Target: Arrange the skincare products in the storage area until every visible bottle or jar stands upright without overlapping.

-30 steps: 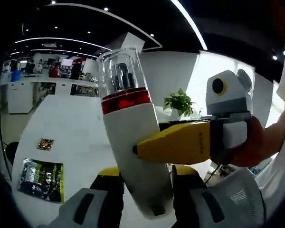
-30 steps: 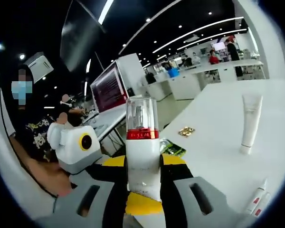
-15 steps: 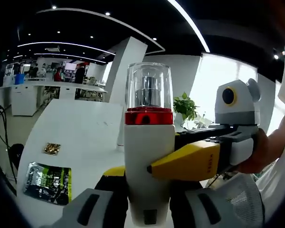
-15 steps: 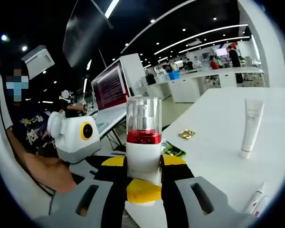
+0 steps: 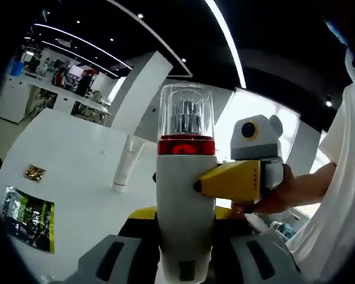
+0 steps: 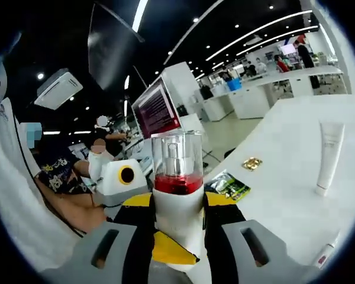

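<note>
**Pump bottle pinched by both grippers**

I hold the bottle (image 5: 185, 195) upright above the table (image 5: 65, 154), my left gripper (image 5: 186, 236) clamping its white base, my right gripper (image 6: 178, 231) pinching its body crosswise. It looks rigid and smooth, its clear cap (image 6: 177, 157) likely loose; I grip low.

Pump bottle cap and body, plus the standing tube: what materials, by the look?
Pump bottle: the cap looks like clear hard plastic, since the metallic pump shows through it; the body looks like opaque white plastic, smooth with a soft sheen, above it a glossy red band. Tube: probably soft matte white plastic, standing on its cap. Glass can't be ruled out for the cap.
</note>
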Available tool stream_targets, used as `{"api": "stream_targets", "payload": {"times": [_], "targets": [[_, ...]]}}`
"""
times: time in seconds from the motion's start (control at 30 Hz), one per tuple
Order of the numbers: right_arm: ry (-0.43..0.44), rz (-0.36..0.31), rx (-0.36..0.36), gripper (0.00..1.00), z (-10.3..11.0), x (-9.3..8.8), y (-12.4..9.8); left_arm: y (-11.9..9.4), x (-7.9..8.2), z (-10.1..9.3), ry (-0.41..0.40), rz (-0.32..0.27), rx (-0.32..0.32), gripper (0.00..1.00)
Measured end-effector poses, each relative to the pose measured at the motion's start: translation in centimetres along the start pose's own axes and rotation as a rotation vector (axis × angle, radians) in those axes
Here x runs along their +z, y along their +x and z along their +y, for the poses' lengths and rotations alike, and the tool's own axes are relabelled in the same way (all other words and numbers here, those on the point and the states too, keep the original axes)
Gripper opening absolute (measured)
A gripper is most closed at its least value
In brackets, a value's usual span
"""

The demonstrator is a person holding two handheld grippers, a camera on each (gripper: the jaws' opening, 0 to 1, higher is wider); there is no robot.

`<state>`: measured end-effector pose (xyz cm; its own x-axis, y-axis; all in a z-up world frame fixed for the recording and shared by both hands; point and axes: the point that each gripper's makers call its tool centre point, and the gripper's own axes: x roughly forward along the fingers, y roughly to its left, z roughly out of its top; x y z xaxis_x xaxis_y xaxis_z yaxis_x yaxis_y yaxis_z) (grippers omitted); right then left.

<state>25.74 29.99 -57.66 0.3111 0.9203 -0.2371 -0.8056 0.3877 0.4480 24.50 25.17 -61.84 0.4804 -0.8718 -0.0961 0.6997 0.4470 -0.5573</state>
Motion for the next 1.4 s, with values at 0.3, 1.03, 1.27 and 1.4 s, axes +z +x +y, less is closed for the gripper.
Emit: {"api": "stream_targets", "payload": {"times": [0.3,1.03,1.27,1.4], "targets": [[-0.023,0.116,0.065,0.31,0.7,-0.9,-1.0,0.4,-1.1,-2.1,-0.040,0.038,-0.131,0.32],[-0.042,0.104,0.015,0.28,1.0,-0.7,-1.6,0.7,-0.8,-2.5,0.047,0.041,-0.163,0.34],[-0.052,0.034,-0.049,0.28,-0.8,0.9,-2.4,0.1,-2.2,-0.4,0.113,0.137,-0.039,0.47],[-0.060,-0.013,-0.106,0.28,-3.0,2.4,-3.3,-1.3,-2.6,1.8,0.213,0.186,0.080,0.65]]}}
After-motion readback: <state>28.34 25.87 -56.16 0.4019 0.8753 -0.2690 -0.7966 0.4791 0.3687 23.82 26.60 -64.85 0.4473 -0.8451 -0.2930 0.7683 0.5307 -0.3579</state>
